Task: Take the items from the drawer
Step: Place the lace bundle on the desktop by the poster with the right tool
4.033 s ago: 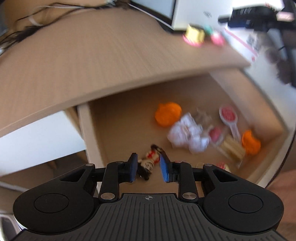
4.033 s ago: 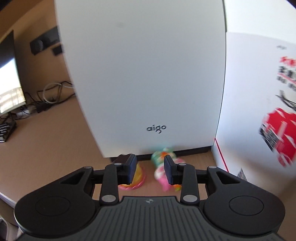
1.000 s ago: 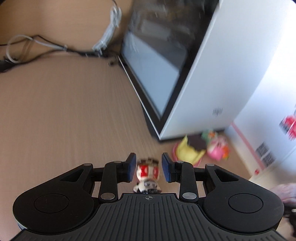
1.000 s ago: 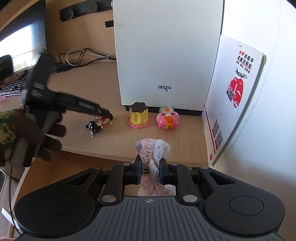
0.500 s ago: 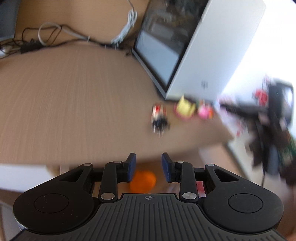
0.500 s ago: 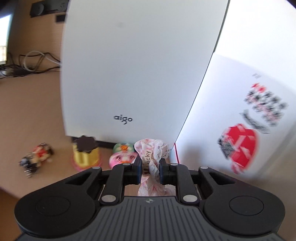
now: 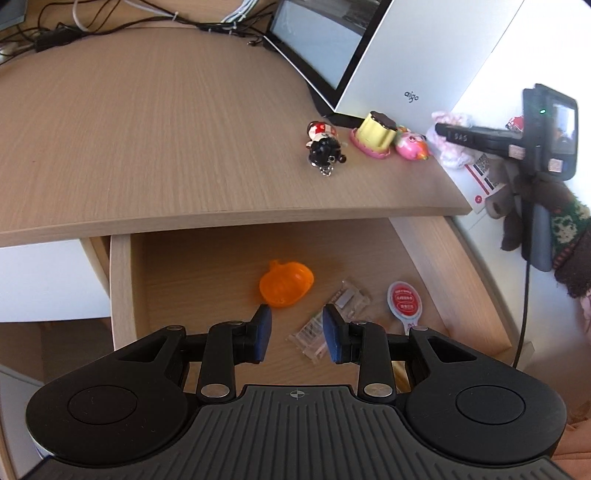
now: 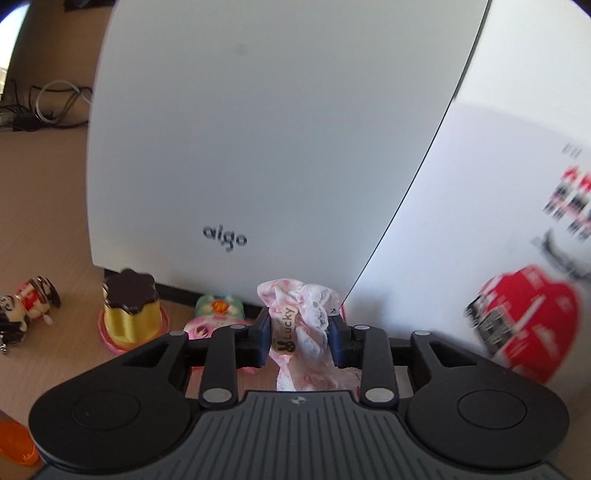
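While its jaws open, right gripper [image 8: 297,332] with lace bundle [image 8: 303,317] between pads, pudding toy [image 8: 131,308] at nine o'clock, left gripper [image 7: 296,332] parted, empty, over drawer [image 7: 122,288].

We look over a desk in an office or home study: a light wood tabletop [image 7: 155,122], a white computer tower [image 7: 417,55] marked "aigo" at the far right, tangled cables [image 7: 110,18] along the far edge, and an open drawer [image 7: 122,288] below holding small trinkets.
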The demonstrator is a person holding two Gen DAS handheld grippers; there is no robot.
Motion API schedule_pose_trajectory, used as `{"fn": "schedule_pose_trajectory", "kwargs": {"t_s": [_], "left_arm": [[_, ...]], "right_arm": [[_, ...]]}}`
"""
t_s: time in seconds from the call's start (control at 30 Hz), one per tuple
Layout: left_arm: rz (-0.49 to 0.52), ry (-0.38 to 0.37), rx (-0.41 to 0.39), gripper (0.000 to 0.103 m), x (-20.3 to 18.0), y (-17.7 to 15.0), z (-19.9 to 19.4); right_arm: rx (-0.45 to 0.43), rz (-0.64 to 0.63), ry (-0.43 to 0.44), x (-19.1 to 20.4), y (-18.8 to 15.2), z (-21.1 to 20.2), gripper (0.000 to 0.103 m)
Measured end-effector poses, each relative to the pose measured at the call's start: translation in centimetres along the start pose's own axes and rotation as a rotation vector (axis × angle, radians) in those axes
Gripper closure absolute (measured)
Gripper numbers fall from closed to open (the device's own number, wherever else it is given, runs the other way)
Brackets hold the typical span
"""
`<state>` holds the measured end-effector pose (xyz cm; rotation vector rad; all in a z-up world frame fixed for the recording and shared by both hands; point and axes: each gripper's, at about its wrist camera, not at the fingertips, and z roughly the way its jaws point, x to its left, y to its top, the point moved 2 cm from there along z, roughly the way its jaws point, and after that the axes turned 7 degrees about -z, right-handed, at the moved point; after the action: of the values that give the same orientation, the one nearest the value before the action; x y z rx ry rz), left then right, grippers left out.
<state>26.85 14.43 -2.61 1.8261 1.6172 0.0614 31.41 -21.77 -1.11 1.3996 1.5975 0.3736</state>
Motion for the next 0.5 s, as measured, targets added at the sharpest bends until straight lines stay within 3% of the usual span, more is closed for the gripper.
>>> {"fn": "schedule_pose_trajectory", "kwargs": {"t_s": [0.13,0.23,0.3,0.4,0.5], "left_arm": [[0.006,-0.011,0.01,0.07,-0.3,-0.2,0.2],[0.005,-0.024,0.018,0.07,-0.6,-0.5,0.4],[0.0,-0.027,0.027,0.07,-0.6,-0.7,0.6],[-0.005,-0.03,0.038,0.07,-0.7,-1.0,0.6],[-0.01,-0.024,0.033,0.07,-0.5,-1.2,0.3]], "right_arm": [[-0.05,-0.003,-0.014,-0.5,0.5,-2.3,0.069],[-0.098,0.038,0.008,-1.3,0.9,-3.9,0.061],[-0.098,0.066,0.072,-1.7,1.3,-4.2,0.051],[-0.03,0.086,0.221,-1.5,2.0,-3.0,0.048],[-0.041,0.03,0.168,-0.6,2.4,-2.8,0.048]]}}
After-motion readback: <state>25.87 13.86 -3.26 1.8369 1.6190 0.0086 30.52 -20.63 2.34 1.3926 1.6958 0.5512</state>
